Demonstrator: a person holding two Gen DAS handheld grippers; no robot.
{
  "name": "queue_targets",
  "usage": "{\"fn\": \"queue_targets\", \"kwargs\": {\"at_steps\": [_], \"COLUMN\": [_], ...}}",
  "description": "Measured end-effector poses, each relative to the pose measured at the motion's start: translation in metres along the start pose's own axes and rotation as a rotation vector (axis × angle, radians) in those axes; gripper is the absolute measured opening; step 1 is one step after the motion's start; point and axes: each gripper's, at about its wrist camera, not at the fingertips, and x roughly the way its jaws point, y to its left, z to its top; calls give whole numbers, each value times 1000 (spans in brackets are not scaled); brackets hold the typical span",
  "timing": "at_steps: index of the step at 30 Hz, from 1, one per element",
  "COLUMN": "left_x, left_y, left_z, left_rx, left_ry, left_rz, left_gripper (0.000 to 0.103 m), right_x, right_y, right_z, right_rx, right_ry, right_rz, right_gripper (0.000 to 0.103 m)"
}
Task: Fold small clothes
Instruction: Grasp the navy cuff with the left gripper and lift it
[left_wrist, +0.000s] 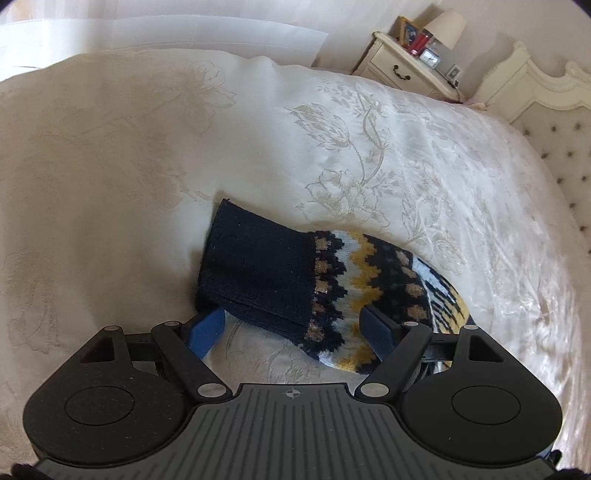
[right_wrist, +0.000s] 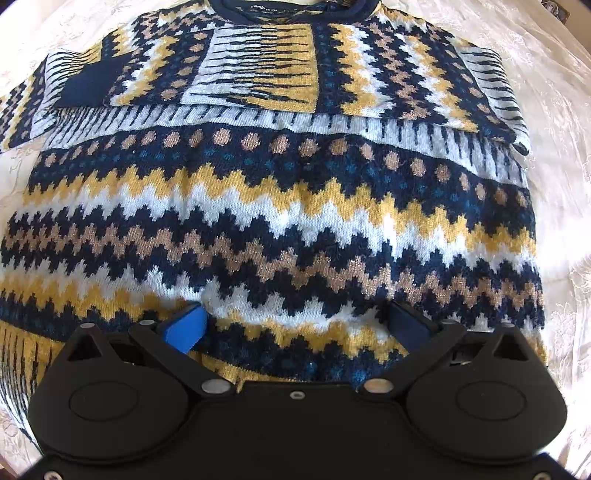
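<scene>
A knitted sweater (right_wrist: 280, 206) with navy, yellow, white and tan zigzags lies flat on the bed, collar (right_wrist: 295, 7) far from me. One sleeve is folded across the chest, and its navy cuff (right_wrist: 85, 86) lies at upper left. My right gripper (right_wrist: 299, 321) points straight down over the lower body, open wide, with its blue fingertips (right_wrist: 188, 326) against the knit. In the left wrist view another sleeve (left_wrist: 369, 280) with a navy cuff (left_wrist: 255, 266) lies across my left gripper (left_wrist: 291, 325). That gripper is open wide, one fingertip (left_wrist: 207, 330) tucked under the cuff's edge.
A cream floral bedspread (left_wrist: 147, 155) covers the bed all around. A nightstand (left_wrist: 402, 66) with a lamp, a clock and a picture frame stands at the far right beside the tufted headboard (left_wrist: 554, 122).
</scene>
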Motion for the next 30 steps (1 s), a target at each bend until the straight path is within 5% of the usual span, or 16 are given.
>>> {"fn": "queue_targets", "kwargs": {"at_steps": [6, 11, 13, 16, 22, 30], "left_x": [11, 11, 9, 5, -32, -115], "left_y": [9, 20, 22, 25, -9, -89], "left_z": [13, 20, 21, 20, 21, 18], "left_rx": [-105, -248, -282, -314, -192, -30], "left_ry": [-16, -28, -47, -66, -132, -230], "left_rz": [-43, -62, -65, -102, -133, -337], "left_gripper": [77, 63, 33, 10, 9, 9], "right_x": [-17, -33, -39, -47, -59, -65], "right_y": [-13, -13, -9, 0, 3, -11], "right_z": [12, 16, 18, 18, 20, 12], "right_rx": [112, 165, 155, 124, 97, 75], "right_ry": [-27, -77, -94, -120, -165, -178], "right_rz": [76, 135, 148, 163, 198, 246], "right_gripper": [103, 102, 102, 102, 102, 102]}}
